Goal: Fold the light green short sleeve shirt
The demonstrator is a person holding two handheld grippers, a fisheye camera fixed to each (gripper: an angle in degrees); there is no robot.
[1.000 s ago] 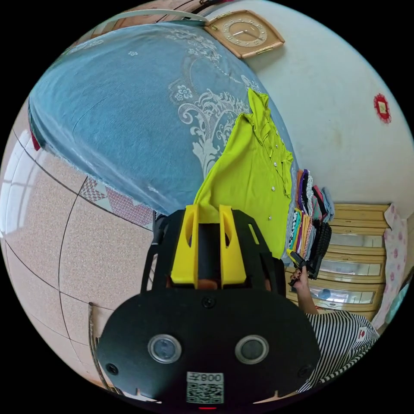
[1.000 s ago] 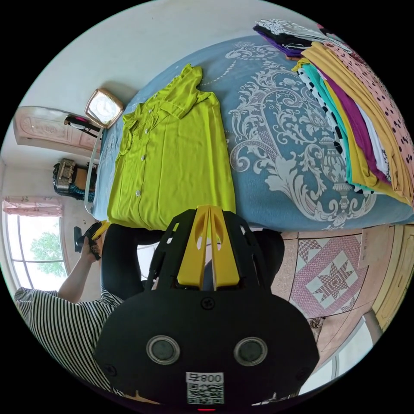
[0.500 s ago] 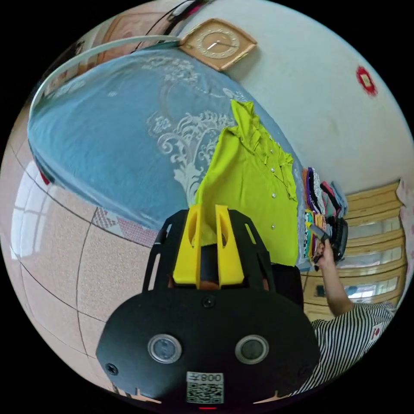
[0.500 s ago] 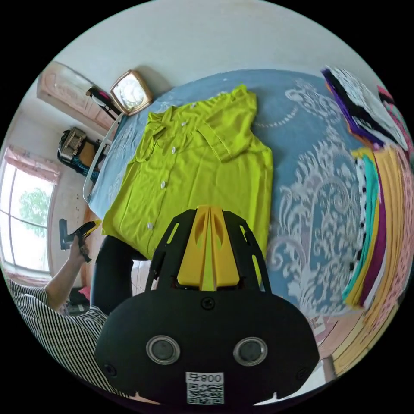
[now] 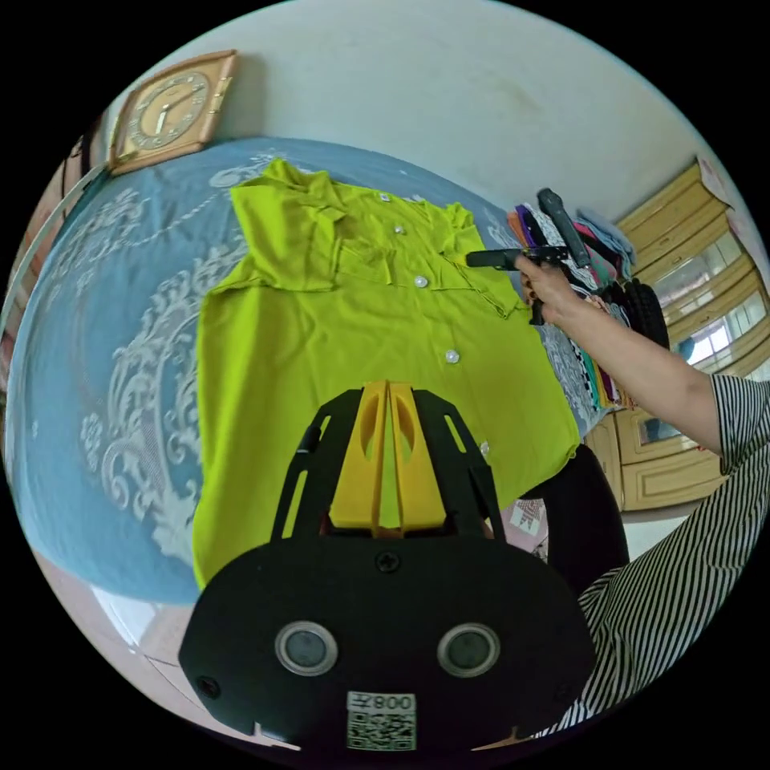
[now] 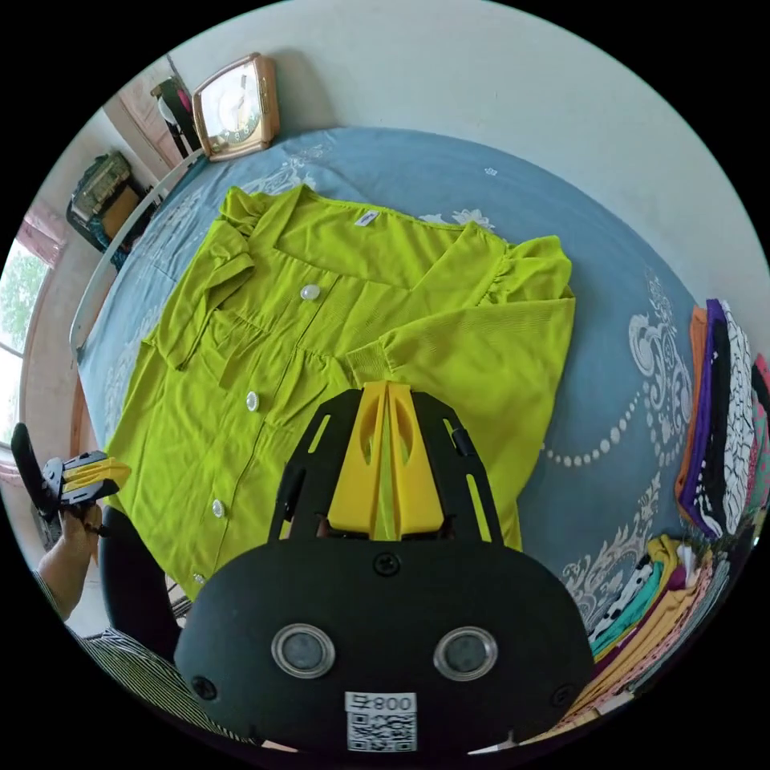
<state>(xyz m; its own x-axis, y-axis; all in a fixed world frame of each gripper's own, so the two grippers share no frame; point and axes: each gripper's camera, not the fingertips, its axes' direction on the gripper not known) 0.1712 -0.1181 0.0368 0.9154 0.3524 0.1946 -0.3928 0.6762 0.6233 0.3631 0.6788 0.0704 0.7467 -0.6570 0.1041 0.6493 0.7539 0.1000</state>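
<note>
The light green shirt point(image 6: 321, 345) lies flat on the bed point(image 6: 609, 265), collar towards twelve o'clock, both sleeves folded in. The left hand-held gripper point(image 5: 387, 393) and right hand-held gripper point(image 6: 387, 393) hover above it, jaws pressed together, holding nothing. A careless grab could drag the folded sleeves loose.

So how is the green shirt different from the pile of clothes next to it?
The light green button-up shirt lies spread open and flat; the stacked pile of folded clothes is folded small. The shirt is one plain colour; the pile mixes many colours and patterns. Both rest on the blue patterned bedspread.
</note>
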